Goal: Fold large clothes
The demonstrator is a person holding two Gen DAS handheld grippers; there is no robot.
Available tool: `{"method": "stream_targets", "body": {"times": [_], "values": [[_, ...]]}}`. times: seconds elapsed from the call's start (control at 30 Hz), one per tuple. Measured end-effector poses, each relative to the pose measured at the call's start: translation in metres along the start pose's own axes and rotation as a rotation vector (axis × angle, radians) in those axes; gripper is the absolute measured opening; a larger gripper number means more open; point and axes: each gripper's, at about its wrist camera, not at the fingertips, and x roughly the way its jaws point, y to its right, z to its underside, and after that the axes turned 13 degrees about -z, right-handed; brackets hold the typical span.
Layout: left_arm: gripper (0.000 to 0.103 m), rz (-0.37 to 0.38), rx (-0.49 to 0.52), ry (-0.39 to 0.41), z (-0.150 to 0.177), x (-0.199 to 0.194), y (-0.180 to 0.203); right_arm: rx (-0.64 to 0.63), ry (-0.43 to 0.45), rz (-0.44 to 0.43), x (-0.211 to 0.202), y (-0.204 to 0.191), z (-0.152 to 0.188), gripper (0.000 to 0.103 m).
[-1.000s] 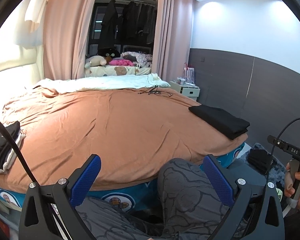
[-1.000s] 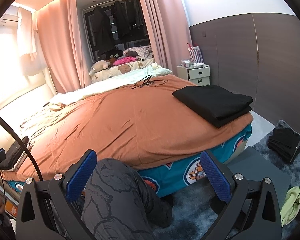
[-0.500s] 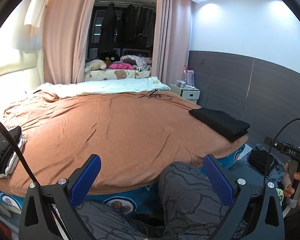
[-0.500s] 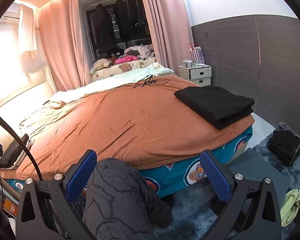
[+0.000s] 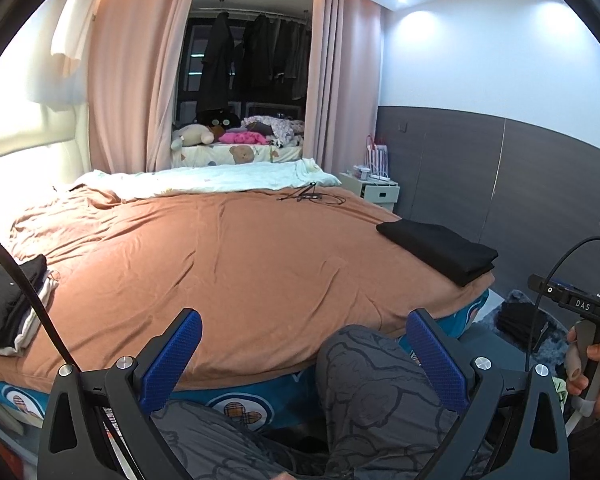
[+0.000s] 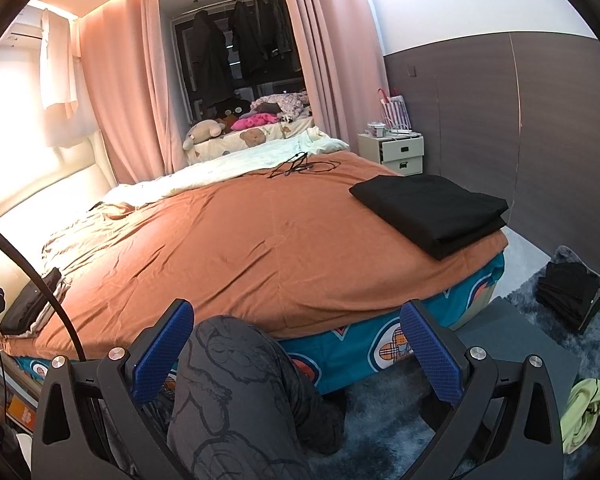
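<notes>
A folded black garment [image 5: 440,250] lies on the right side of the orange bedspread [image 5: 228,252], near the bed's right corner; it also shows in the right wrist view [image 6: 430,210]. A stack of folded dark and white clothes [image 5: 10,304] sits at the bed's left edge, also in the right wrist view [image 6: 32,304]. My left gripper [image 5: 304,354] is open and empty, held back from the bed's near edge above the person's knee. My right gripper [image 6: 296,346] is open and empty, also short of the bed.
A pile of dark clothes [image 6: 570,294] and a yellow-green cloth [image 6: 584,408] lie on the shaggy rug to the right. Cables [image 6: 300,166] lie on the far side of the bed. A white nightstand [image 6: 398,152] stands by the wall. The person's knee [image 6: 236,364] is between the fingers.
Both grippers have risen slightly, so the bed sits lower in each view. Both stay open and empty. Nothing on the bed has moved.
</notes>
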Motion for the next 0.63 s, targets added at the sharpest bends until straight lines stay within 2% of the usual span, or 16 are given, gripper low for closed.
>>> {"method": "stream_targets", "body": {"times": [0.63], "values": [[0.103, -0.009, -0.015, 0.035, 0.005, -0.024, -0.003, -0.027, 0.001, -0.021, -0.009, -0.005, 0.007, 0.103]]}}
